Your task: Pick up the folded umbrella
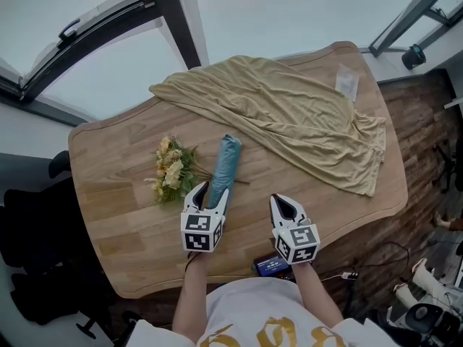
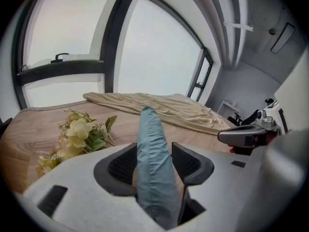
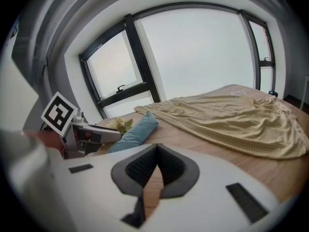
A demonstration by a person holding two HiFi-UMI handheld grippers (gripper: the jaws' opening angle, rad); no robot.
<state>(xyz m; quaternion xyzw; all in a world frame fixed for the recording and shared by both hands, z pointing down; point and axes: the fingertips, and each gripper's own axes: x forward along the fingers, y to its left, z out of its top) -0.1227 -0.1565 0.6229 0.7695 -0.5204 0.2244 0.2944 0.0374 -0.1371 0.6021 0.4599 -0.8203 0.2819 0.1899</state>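
Observation:
The folded umbrella [image 1: 226, 166], in a teal-blue sleeve, lies on the wooden table [image 1: 116, 208] with its length pointing away from me. My left gripper [image 1: 210, 194] is at its near end and open. The umbrella [image 2: 152, 149] runs between the two pads, with slivers of table showing on either side of it. My right gripper [image 1: 287, 204] hovers over bare wood to the right of the umbrella, shut and empty, its tips meeting [image 3: 157, 146]. In the right gripper view the umbrella [image 3: 135, 132] lies off to the left.
A bunch of pale yellow artificial flowers [image 1: 172, 170] lies just left of the umbrella. A crumpled beige cloth [image 1: 289, 114] covers the table's far right, with a clear plastic packet [image 1: 348, 83] on it. A small dark device [image 1: 273, 264] sits at the near edge.

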